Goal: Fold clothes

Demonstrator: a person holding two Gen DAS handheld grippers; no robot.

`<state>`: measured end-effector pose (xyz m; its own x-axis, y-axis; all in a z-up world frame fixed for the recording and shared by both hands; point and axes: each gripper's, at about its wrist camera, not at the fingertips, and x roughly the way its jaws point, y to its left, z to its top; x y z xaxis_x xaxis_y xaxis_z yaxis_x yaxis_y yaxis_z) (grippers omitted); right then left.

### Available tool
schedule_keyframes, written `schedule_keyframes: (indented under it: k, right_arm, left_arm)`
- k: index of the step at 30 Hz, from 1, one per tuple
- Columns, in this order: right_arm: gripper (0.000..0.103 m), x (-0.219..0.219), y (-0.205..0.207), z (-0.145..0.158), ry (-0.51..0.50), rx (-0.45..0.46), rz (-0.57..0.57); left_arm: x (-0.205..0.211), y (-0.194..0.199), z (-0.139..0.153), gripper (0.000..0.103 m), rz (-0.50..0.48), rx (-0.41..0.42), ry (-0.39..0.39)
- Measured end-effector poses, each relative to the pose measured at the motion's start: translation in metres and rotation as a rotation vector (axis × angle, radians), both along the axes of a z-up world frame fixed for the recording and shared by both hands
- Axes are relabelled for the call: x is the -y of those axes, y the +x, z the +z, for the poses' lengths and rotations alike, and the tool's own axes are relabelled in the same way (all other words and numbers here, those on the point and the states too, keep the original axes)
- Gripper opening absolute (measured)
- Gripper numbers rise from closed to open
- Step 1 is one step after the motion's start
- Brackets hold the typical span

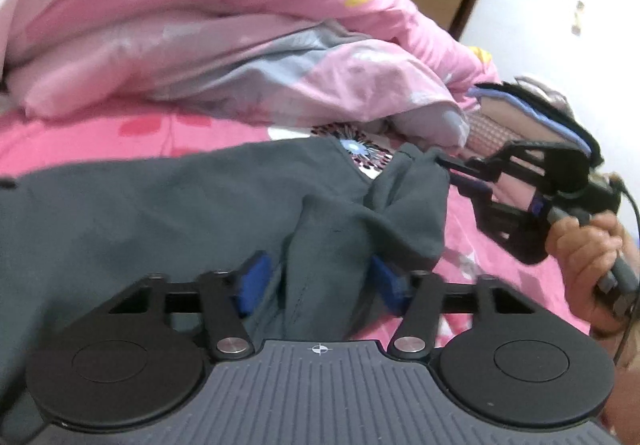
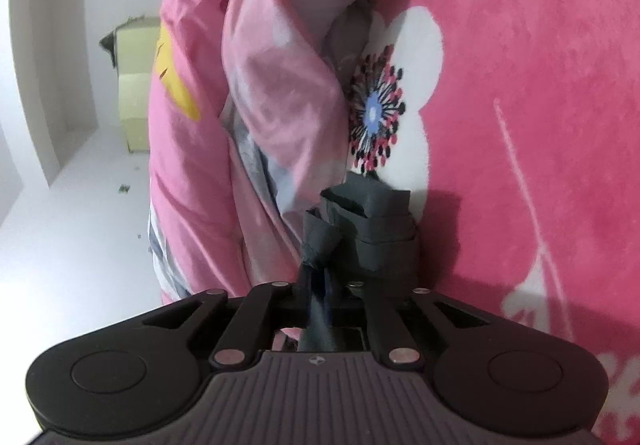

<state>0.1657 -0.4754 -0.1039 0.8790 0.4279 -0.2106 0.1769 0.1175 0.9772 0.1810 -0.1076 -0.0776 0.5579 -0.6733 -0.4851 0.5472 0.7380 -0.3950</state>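
While the right tool (image 2: 320,297) pinches a bunched corner of the grey garment (image 1: 160,213) and the left tool (image 1: 316,281) straddles a ridge half-spread, a tug could slip cloth free.

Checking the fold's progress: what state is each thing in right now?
Grey garment: spread on the bed, one end bunched and lifted.
Right gripper: shut on the garment's bunched end.
Left gripper: jaws either side of a fold, grip unclear.
Pink quilt: heaped, unfolded.

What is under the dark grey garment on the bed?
The dark grey garment lies on a pink flowered bed cover; one white flower with a dotted centre shows at its far edge. Whatever else sits beneath the garment is covered.
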Motion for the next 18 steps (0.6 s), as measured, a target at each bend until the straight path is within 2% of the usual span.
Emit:
schedule_keyframes:
  k: [2, 4, 7, 10, 13, 17, 18]
  right_arm:
    - [0.02, 0.004, -0.007, 0.005, -0.028, 0.059, -0.041]
    - [0.034, 0.007, -0.018, 0.015, -0.094, 0.146, -0.087]
    - [0.035, 0.005, -0.037, 0.037, -0.311, 0.22, -0.096]
    - [0.035, -0.019, -0.044, 0.054, -0.549, 0.267, 0.027]
    - [0.034, -0.058, -0.033, 0.061, -0.752, 0.29, 0.236]
    - [0.032, -0.092, 0.004, 0.052, -0.923, 0.226, 0.342]
    - [0.032, -0.09, 0.015, 0.046, -0.942, 0.198, 0.321]
  left_arm:
    - [-0.006, 0.004, -0.004, 0.022, 0.018, -0.031, -0.041]
    - [-0.017, 0.01, -0.01, 0.017, 0.049, -0.086, -0.112]
    - [-0.032, 0.02, -0.019, 0.015, 0.093, -0.172, -0.221]
    - [-0.039, 0.025, -0.023, 0.015, 0.111, -0.214, -0.267]
    - [-0.038, 0.028, -0.025, 0.015, 0.108, -0.245, -0.282]
    - [-0.038, 0.032, -0.03, 0.015, 0.114, -0.273, -0.271]
    - [-0.038, 0.032, -0.032, 0.015, 0.117, -0.274, -0.267]
